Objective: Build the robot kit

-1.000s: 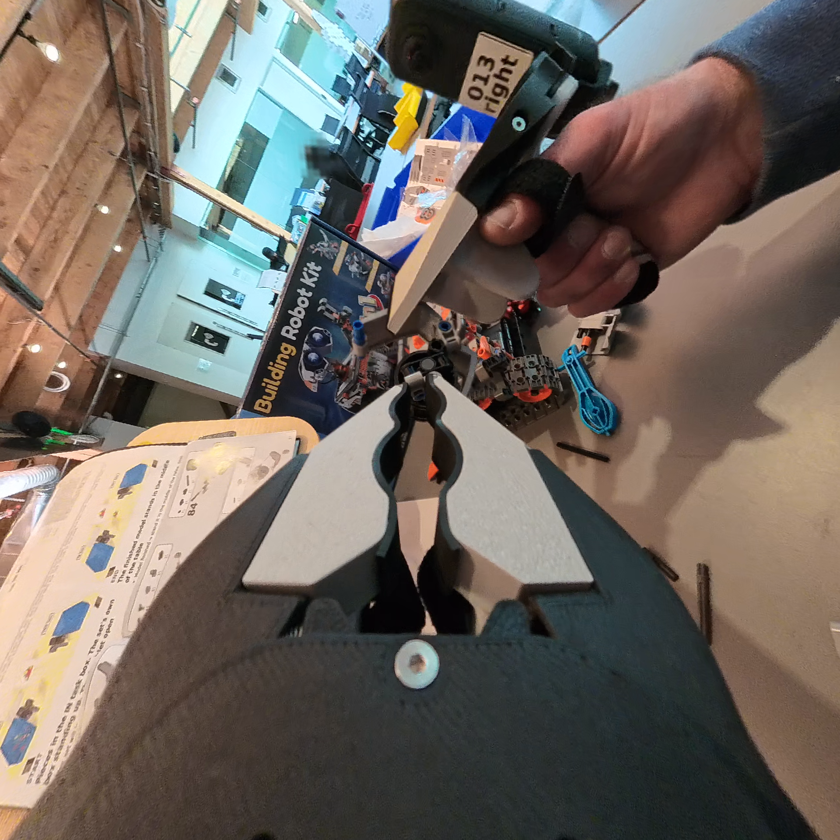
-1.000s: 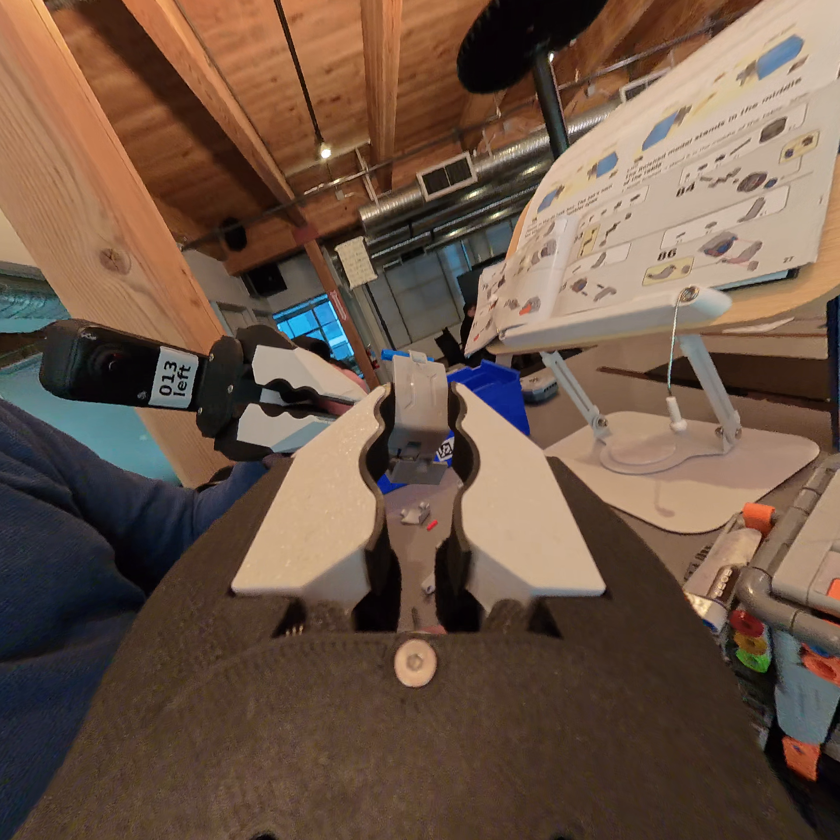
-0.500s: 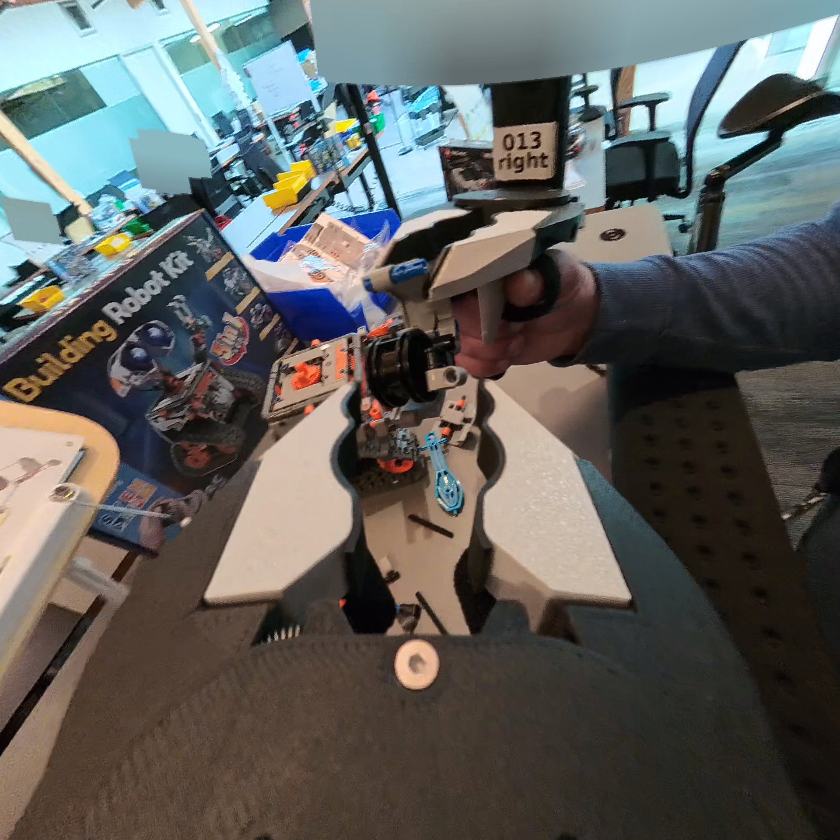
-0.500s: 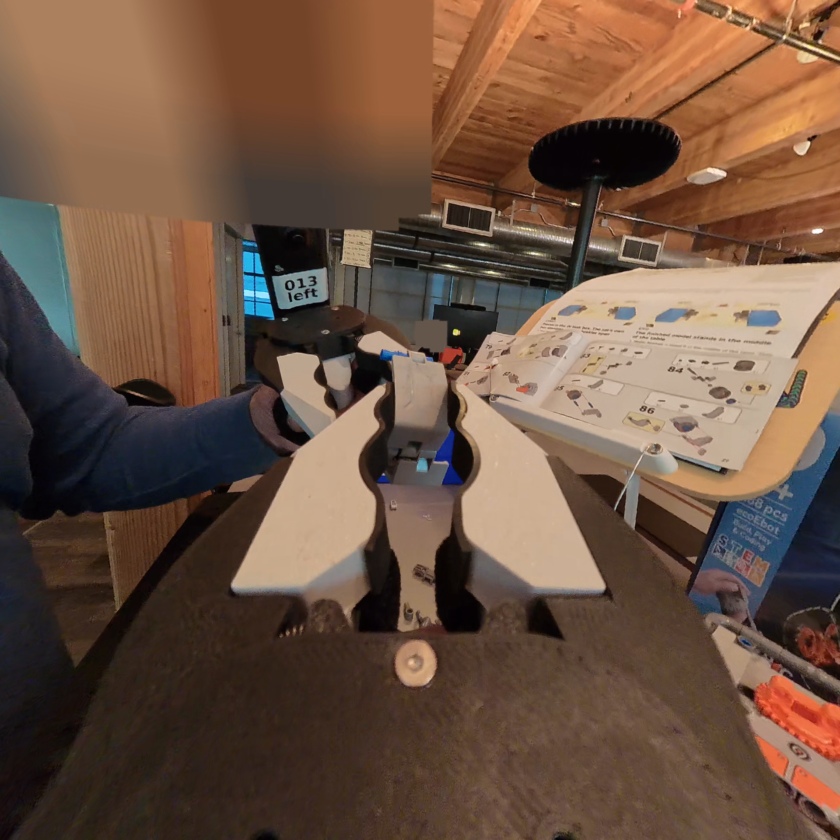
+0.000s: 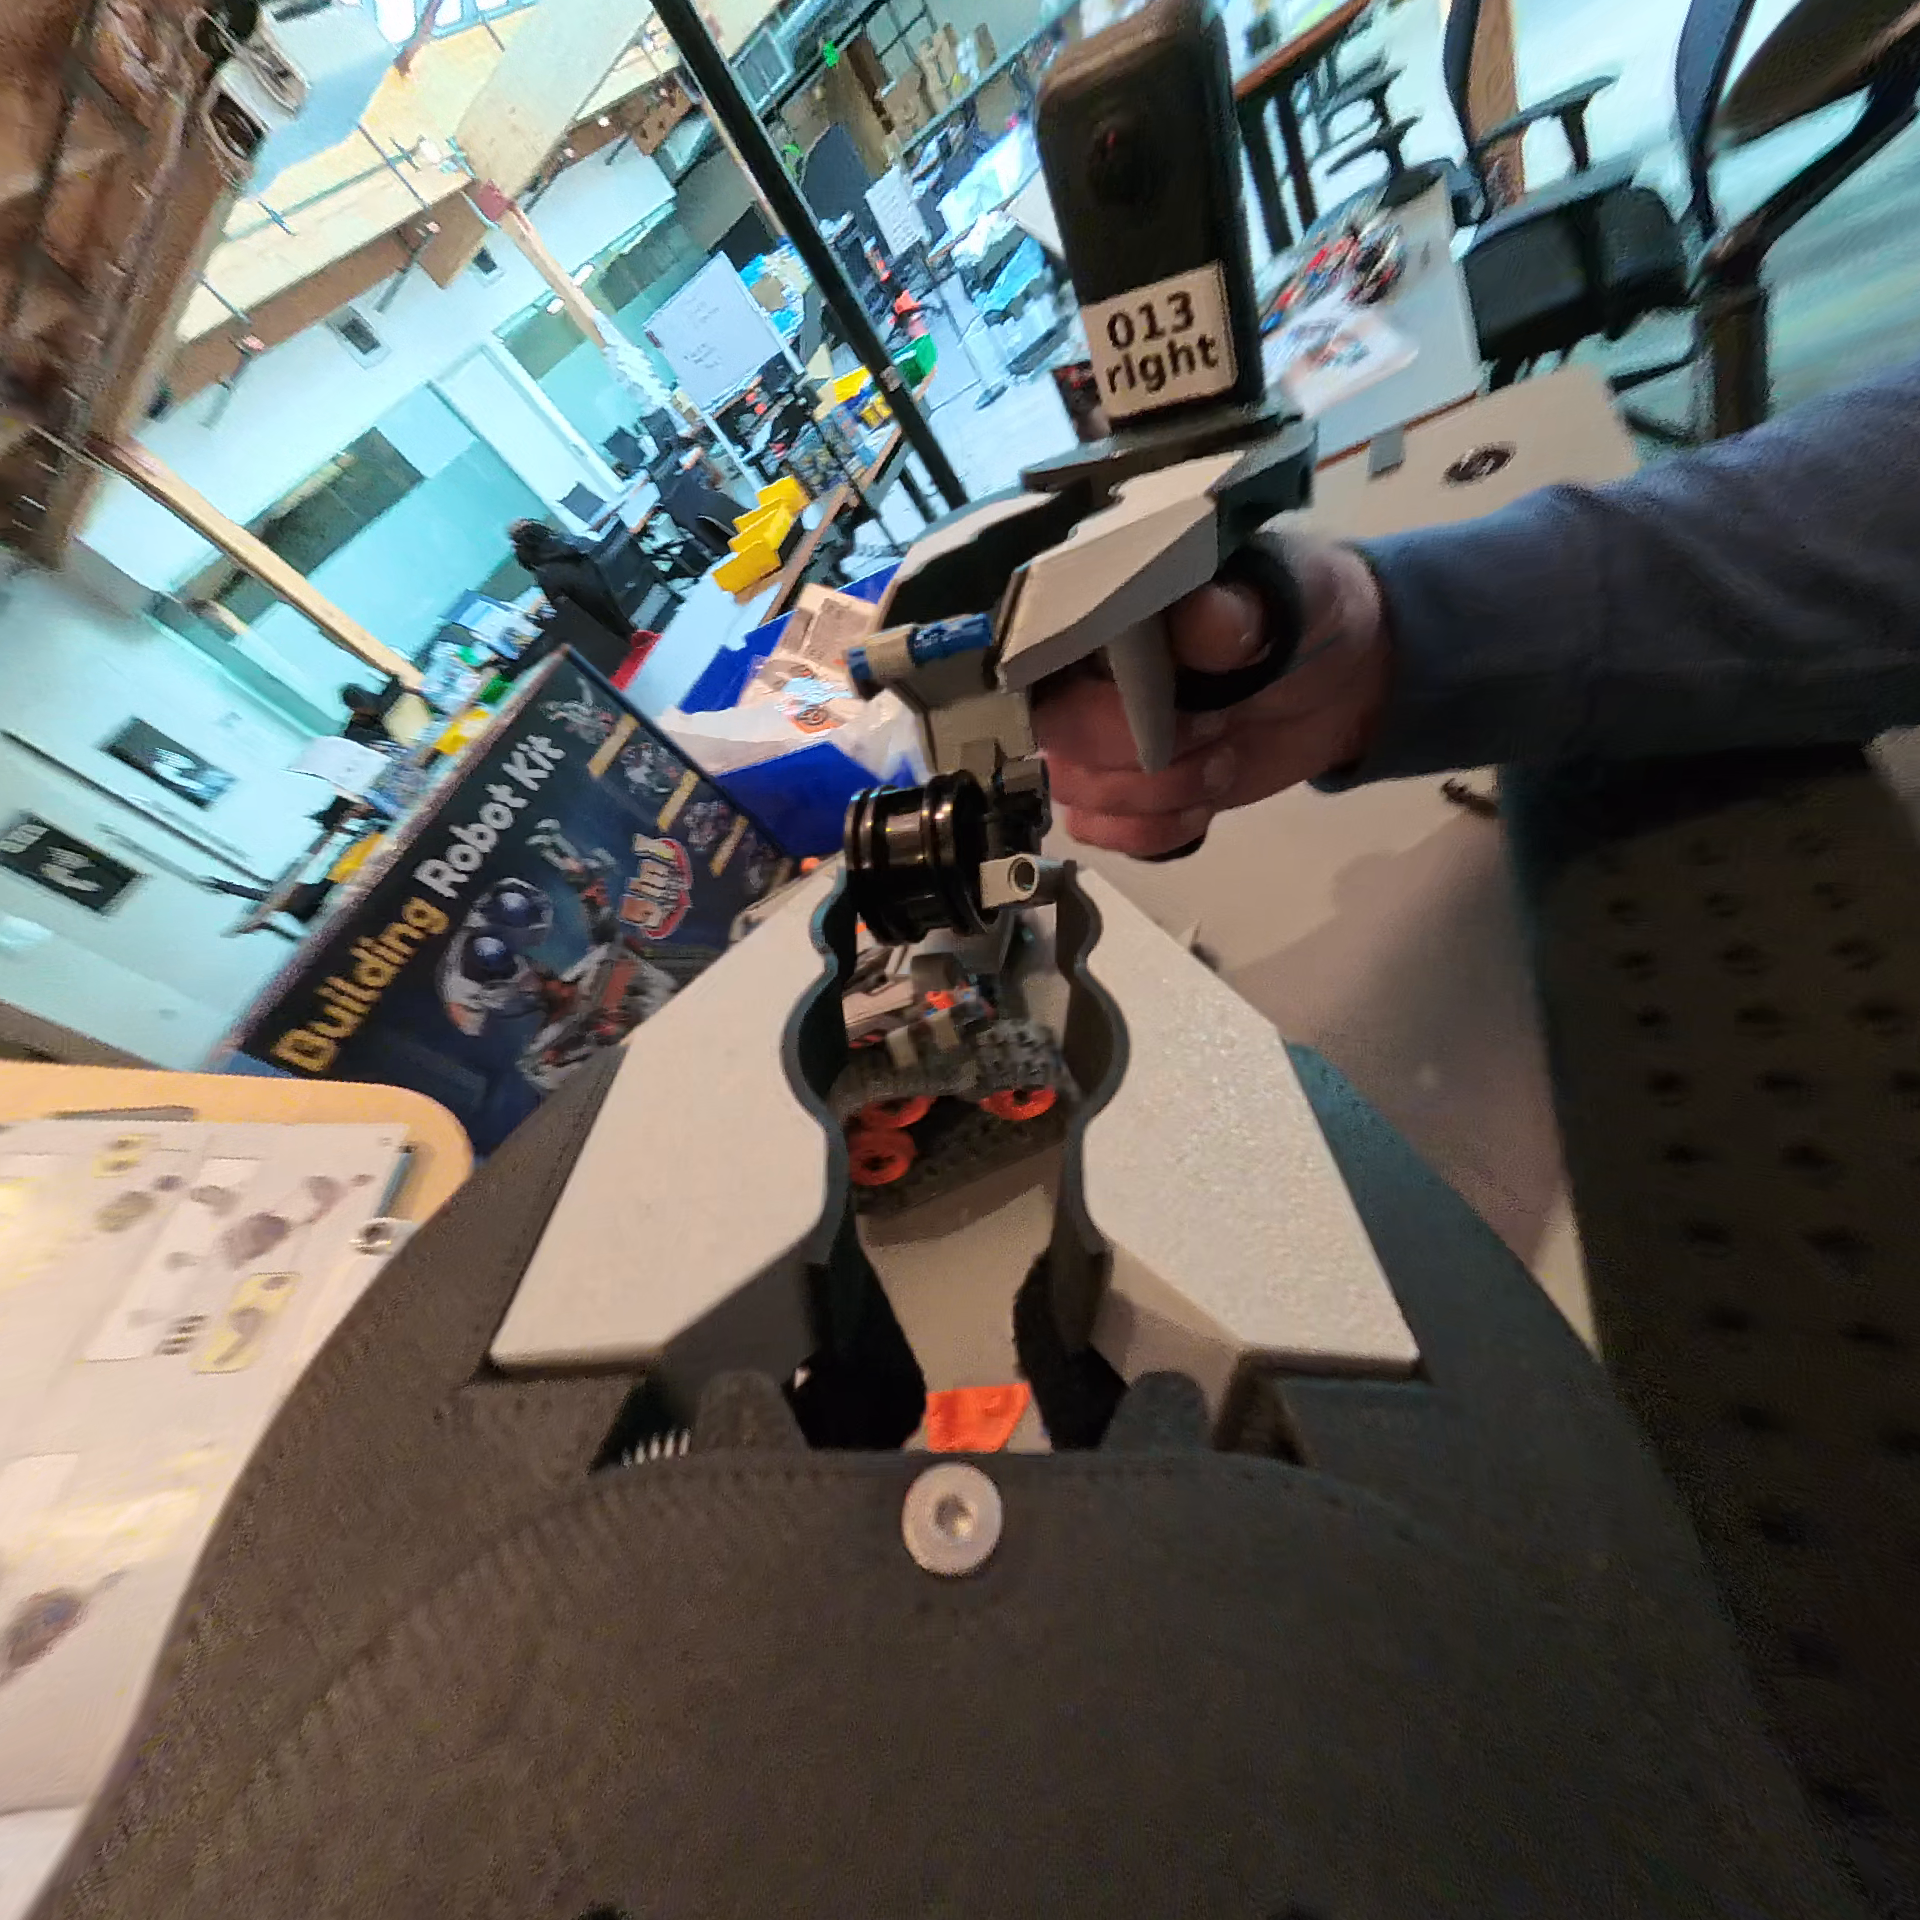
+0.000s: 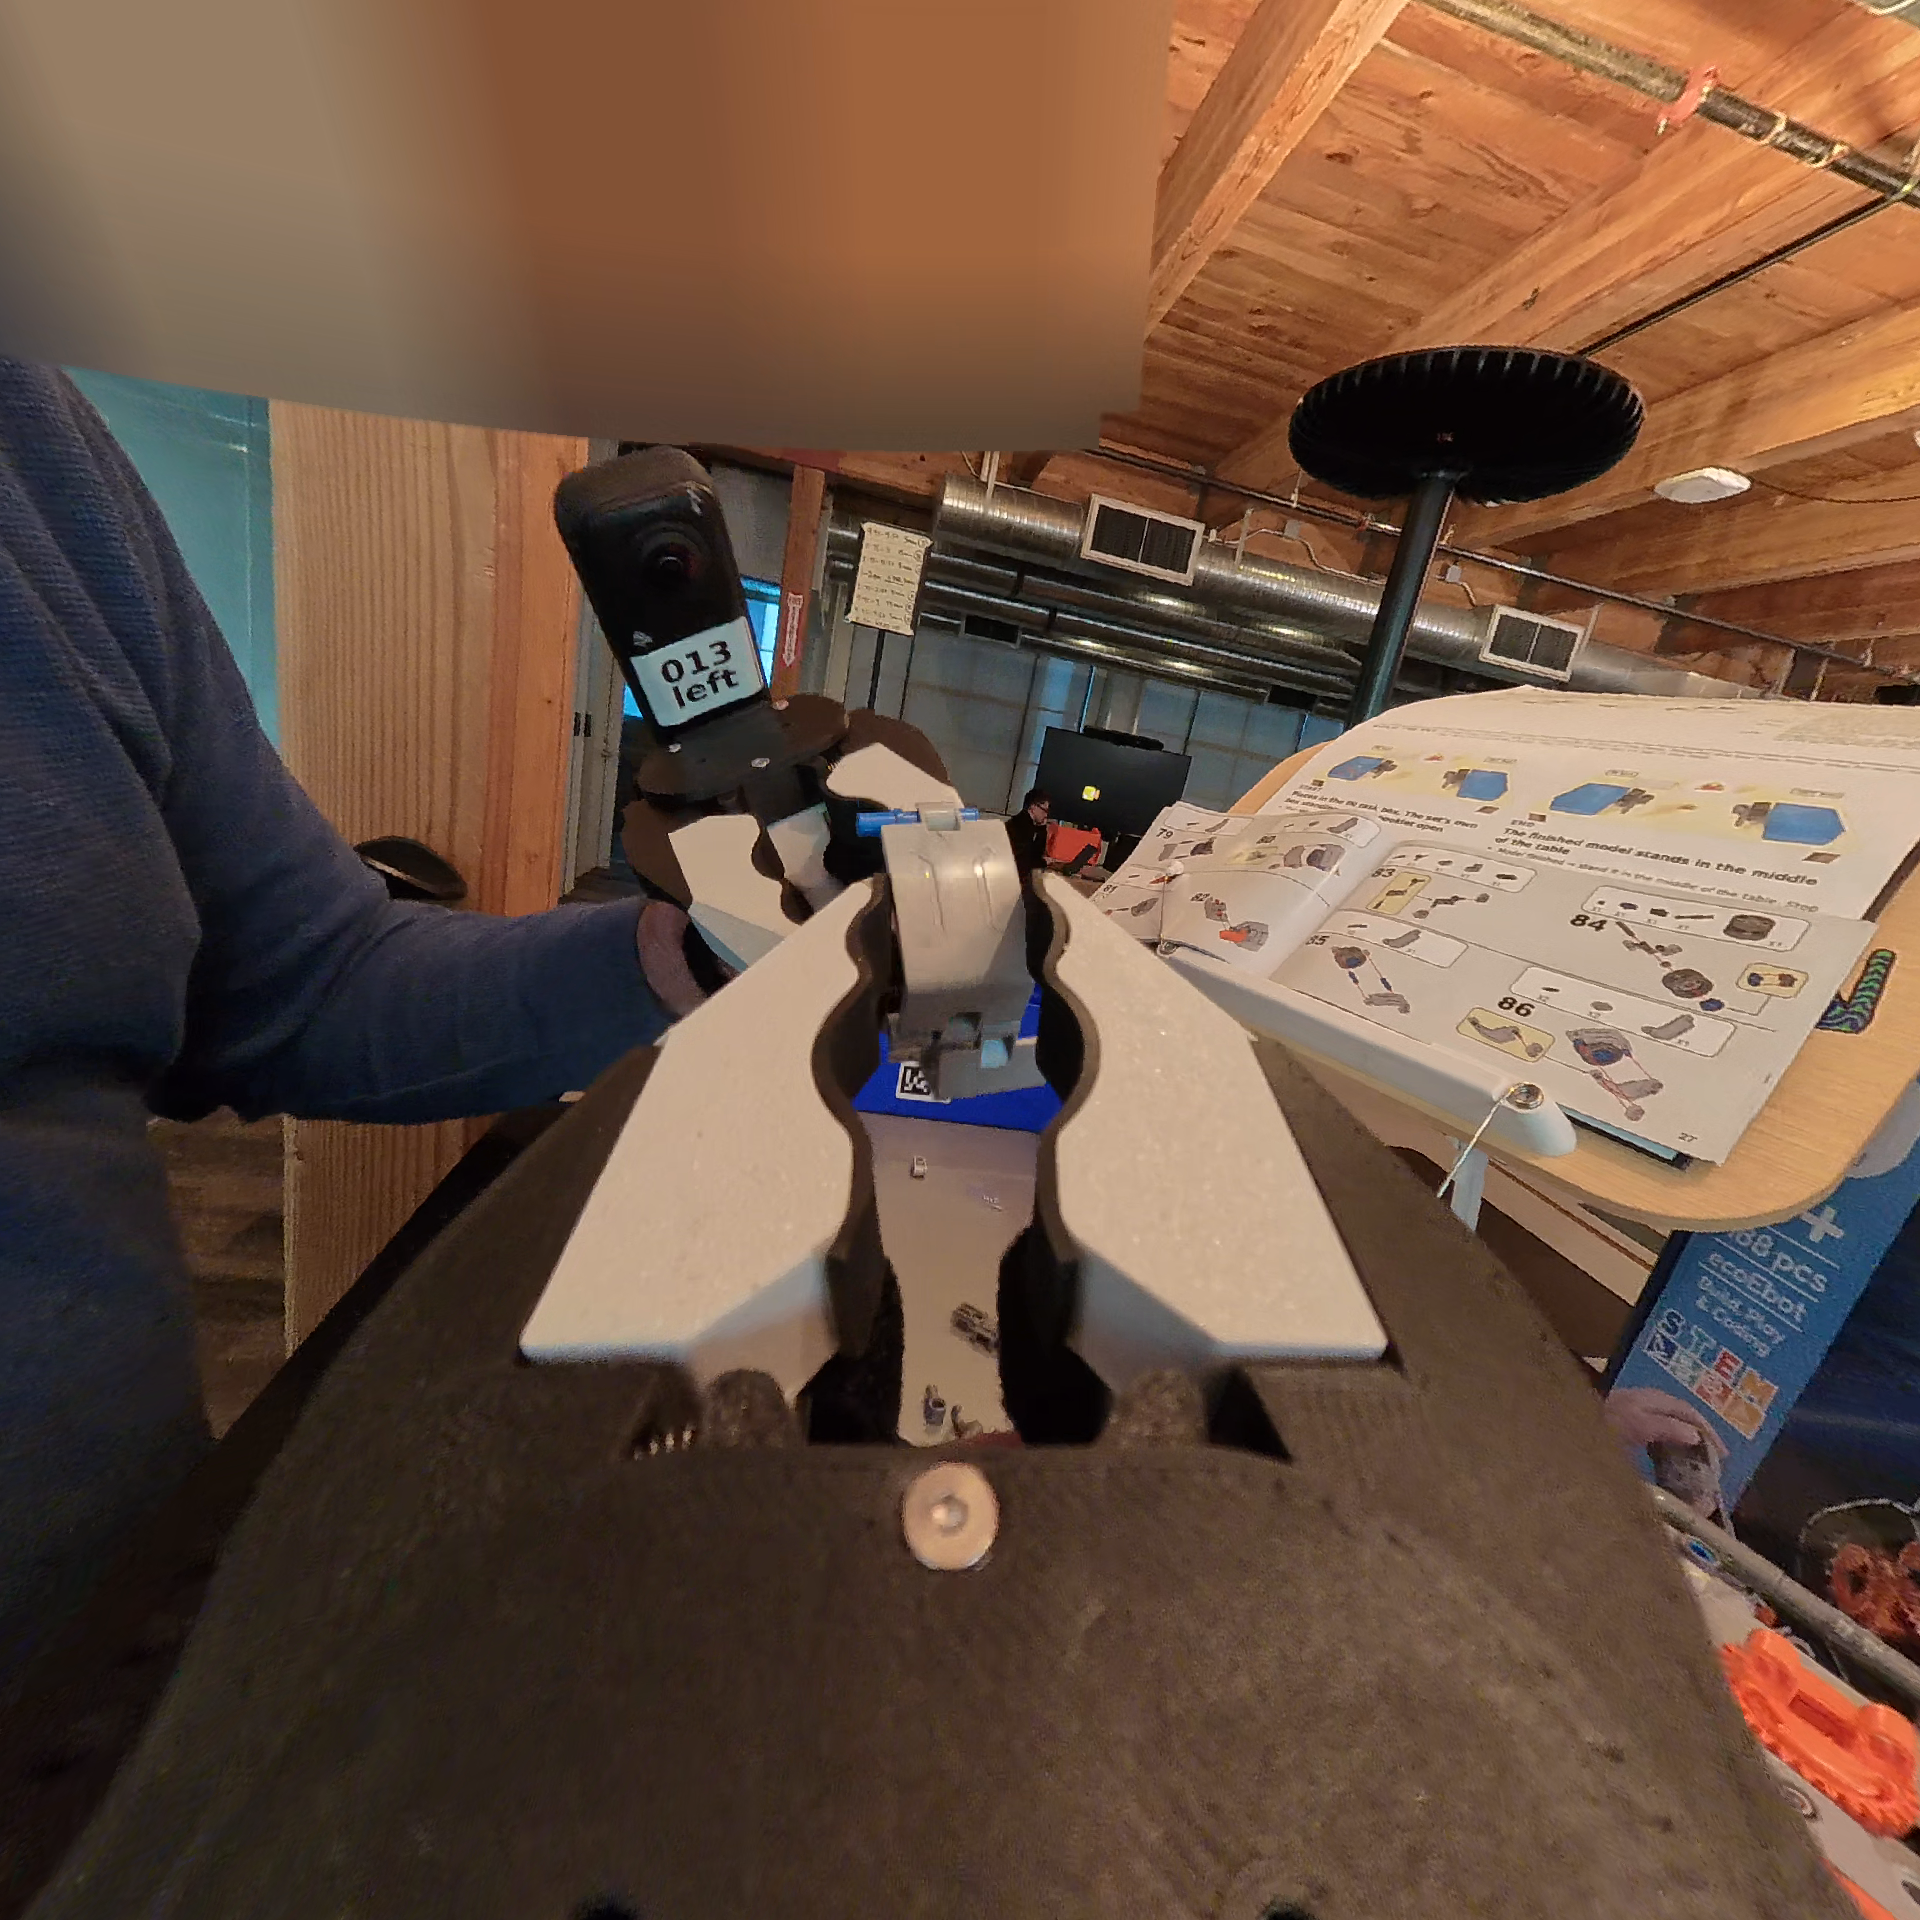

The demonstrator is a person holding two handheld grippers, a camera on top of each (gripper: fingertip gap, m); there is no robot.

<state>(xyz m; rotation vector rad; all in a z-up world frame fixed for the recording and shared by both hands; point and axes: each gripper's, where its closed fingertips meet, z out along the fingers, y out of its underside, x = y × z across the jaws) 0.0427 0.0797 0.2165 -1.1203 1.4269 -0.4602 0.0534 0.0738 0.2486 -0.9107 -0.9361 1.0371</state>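
Observation:
My left gripper [image 5: 951, 894] is shut on a black wheel [image 5: 914, 862] with a grey pin on its side and holds it in the air. Just above it, my right gripper [image 5: 935, 665] is held by a hand and grips a grey curved part. In the right wrist view my right gripper [image 6: 956, 914] is shut on that grey curved part [image 6: 956, 925], which has a blue axle [image 6: 914, 818] across its top. My left gripper [image 6: 779, 852] shows there close behind and to the left. A tracked model with orange wheels [image 5: 935, 1091] sits on the table below the wheel.
A kit box [image 5: 499, 914] and a blue bin [image 5: 790, 779] stand behind the model. An open instruction booklet [image 6: 1558, 914] rests on a tilted stand at the right. Orange parts [image 6: 1829, 1714] lie at the lower right. Small loose pieces [image 6: 971, 1325] lie on the table. Office chairs [image 5: 1558, 239] stand behind. Both grippers' tips are close together, under 4 cm apart.
Both grippers have rolled from a sideways tilt to nearly upright. They have drawn closer together, with the wheel now just under the grey part. Both still hold their pieces.

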